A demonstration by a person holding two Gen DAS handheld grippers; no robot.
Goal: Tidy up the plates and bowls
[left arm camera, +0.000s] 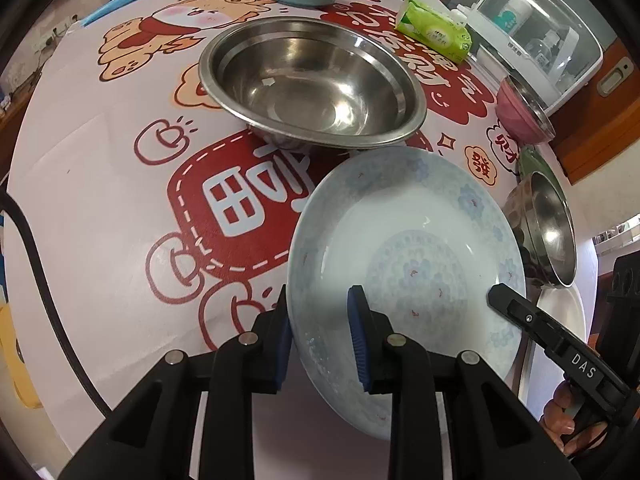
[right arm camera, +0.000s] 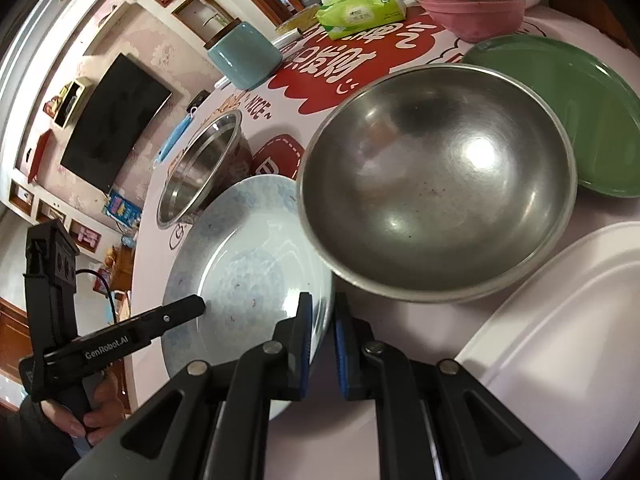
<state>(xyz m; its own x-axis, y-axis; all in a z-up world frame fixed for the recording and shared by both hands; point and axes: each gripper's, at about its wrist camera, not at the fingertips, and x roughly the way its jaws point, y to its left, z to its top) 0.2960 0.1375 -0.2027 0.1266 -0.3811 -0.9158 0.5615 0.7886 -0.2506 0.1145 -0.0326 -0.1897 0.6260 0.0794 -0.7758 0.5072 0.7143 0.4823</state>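
Jaws of both grippers are nearly closed on the rim of one plate (left arm camera: 404,248), a pale blue patterned dish on the table (left arm camera: 100,208). Left gripper (left arm camera: 320,336): its blue pads sit either side of the plate's near-left rim, one outside, one inside, pressing it. Right gripper (right arm camera: 323,336): its pads pinch the plate's right rim with only the thin edge between them. Plate: empty, tilted up at the gripped edges.

Containers, all empty. Large steel bowl (left arm camera: 312,80), beyond the plate in the left wrist view, upright. Second steel bowl (right arm camera: 436,184), just right of the plate, its rim overlapping the plate's edge in the right wrist view. Green plate (right arm camera: 580,120), behind the second bowl. Pink bowl (right arm camera: 472,8), at the far edge near a green tissue pack (right arm camera: 360,8). White tray (right arm camera: 560,320), at the right. Teal jar (right arm camera: 244,56), far side of the table.

A hand (right arm camera: 92,412) grips the left gripper's handle.
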